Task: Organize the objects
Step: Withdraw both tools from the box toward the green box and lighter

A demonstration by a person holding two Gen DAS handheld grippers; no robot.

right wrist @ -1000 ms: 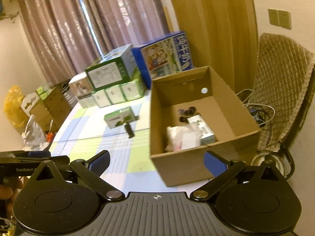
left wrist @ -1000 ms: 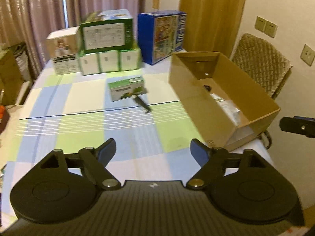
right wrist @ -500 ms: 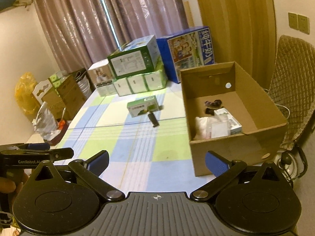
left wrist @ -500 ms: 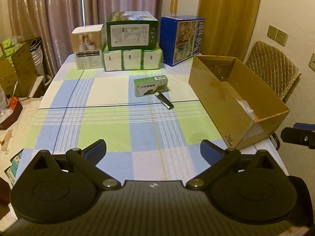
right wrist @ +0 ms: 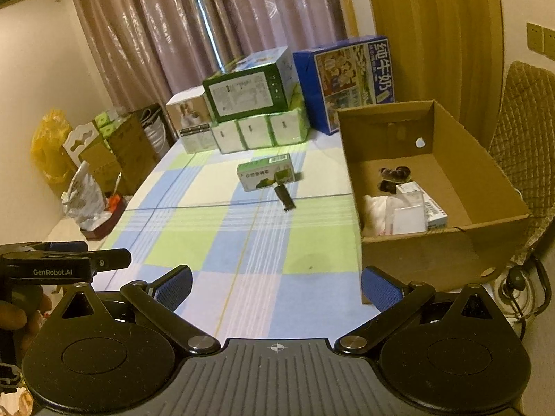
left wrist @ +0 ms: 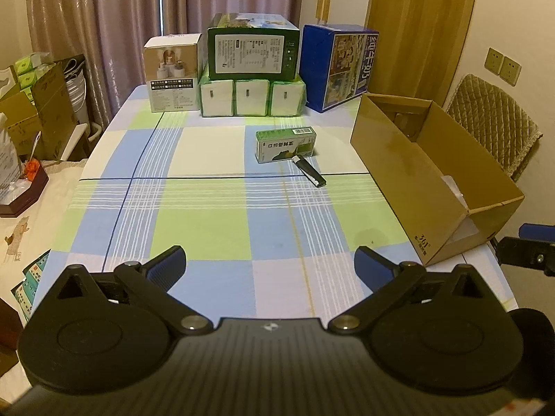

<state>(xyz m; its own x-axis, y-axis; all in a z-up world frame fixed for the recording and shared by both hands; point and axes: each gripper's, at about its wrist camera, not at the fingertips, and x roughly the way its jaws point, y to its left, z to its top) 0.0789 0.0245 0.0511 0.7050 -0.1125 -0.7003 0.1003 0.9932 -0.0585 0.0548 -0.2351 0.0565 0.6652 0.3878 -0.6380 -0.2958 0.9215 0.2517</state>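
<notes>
Lying beside green carton (left wrist: 285, 144), black lighter (left wrist: 309, 172), both jaws spread

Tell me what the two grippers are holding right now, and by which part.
Nothing. The left gripper and right gripper are both open and empty above the near edge of the table.

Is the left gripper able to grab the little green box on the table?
Probably yes. The left gripper is open, and only bare tablecloth lies before the little green box. The black lighter touches its front corner, off to one side.
</notes>
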